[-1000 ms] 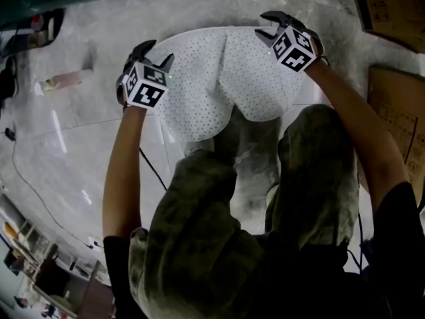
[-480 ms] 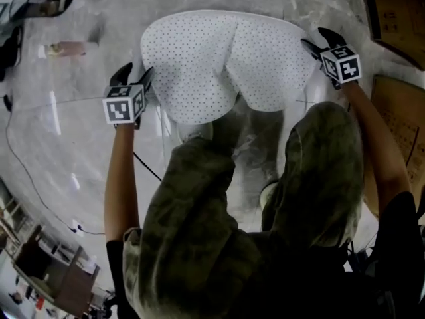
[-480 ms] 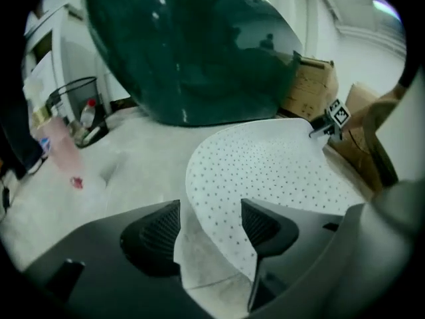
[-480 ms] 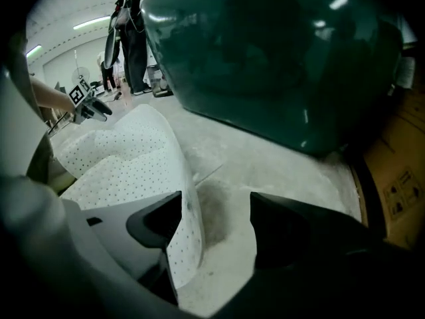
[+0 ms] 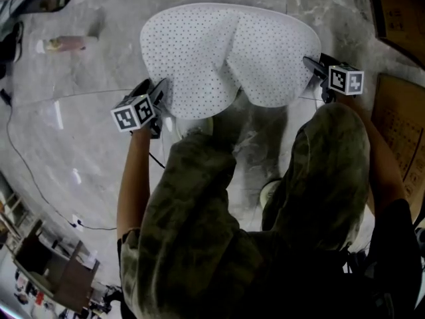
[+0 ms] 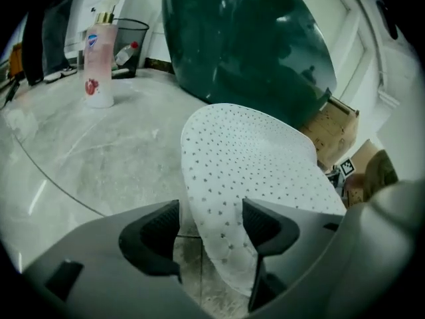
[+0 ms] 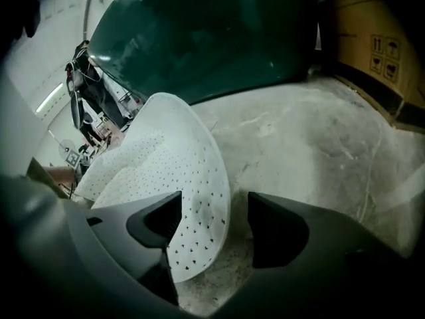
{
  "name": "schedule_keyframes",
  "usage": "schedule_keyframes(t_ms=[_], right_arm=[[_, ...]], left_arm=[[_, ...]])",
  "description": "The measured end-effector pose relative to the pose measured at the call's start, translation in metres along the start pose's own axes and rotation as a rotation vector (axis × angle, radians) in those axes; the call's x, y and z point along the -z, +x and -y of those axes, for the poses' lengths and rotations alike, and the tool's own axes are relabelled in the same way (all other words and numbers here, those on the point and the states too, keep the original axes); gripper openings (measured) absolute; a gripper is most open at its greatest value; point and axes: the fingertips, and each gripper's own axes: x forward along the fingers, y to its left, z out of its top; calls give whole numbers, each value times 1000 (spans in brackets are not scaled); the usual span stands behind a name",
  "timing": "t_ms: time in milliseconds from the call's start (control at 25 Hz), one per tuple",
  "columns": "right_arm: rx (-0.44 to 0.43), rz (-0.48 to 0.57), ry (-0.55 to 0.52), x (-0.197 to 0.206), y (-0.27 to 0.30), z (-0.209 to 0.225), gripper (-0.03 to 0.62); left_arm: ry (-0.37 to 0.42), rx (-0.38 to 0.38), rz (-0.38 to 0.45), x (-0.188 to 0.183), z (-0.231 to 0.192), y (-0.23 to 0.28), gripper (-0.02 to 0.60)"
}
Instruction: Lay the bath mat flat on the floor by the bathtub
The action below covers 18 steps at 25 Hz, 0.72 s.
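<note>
The white dotted bath mat (image 5: pixel 219 52) lies on the grey marble floor in front of the dark green bathtub (image 6: pixel 246 45), with a raised fold down its middle. My left gripper (image 5: pixel 158 90) is at the mat's near left edge. Its jaws are opening, and the mat edge (image 6: pixel 219 198) lies loosely between them. My right gripper (image 5: pixel 312 65) is at the mat's right edge. Its jaws stand apart around the curled-up rim (image 7: pixel 199 198) without pressing on it.
A pink bottle (image 6: pixel 98 62) and a wire bin (image 6: pixel 131 42) stand on the floor to the left. Cardboard boxes (image 5: pixel 398 18) line the right side. A thin cable (image 5: pixel 26 171) crosses the floor. The person's knees and a shoe (image 5: pixel 192 128) are just behind the mat.
Both grippers have come down and outward to the mat's side edges. Their jaws have opened and let go of the mat, which now rests lower on the floor.
</note>
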Motion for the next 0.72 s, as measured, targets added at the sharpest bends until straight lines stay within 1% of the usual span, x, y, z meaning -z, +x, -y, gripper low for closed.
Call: schedule_keyframes(t_ms=[80, 120, 200, 240, 280, 320, 400, 440, 480, 520, 640, 720], right_arm=[[14, 8, 19, 4, 4, 2, 318], [28, 17, 17, 5, 6, 5, 306], [50, 31, 9, 4, 6, 8, 270], [48, 32, 8, 4, 6, 7, 239], [38, 31, 10, 4, 7, 6, 156], [28, 32, 16, 4, 8, 5, 140], [9, 40, 36, 3, 8, 4, 108], [1, 48, 48, 2, 7, 4, 78], [-1, 59, 57, 0, 5, 5, 59], [3, 72, 60, -3, 2, 5, 55], [31, 116, 43, -16, -4, 10, 37], [42, 139, 41, -25, -9, 15, 31]], left_arm=[[-68, 4, 15, 2, -2, 3, 295], [-97, -1, 34, 2, -4, 3, 292], [-131, -11, 69, -1, -7, 3, 273], [-130, -12, 77, -1, -8, 2, 265], [-121, -10, 77, 0, -8, 2, 255], [-107, -5, 74, 0, -7, 3, 213], [-84, -6, 71, -2, -4, 4, 166], [-73, -10, 73, -5, -3, 3, 139], [-58, -13, 78, -9, -1, 3, 97], [-36, -15, 85, -13, 0, 2, 72], [49, -36, 112, -32, 1, 3, 53], [80, -48, 126, -47, 0, 7, 48]])
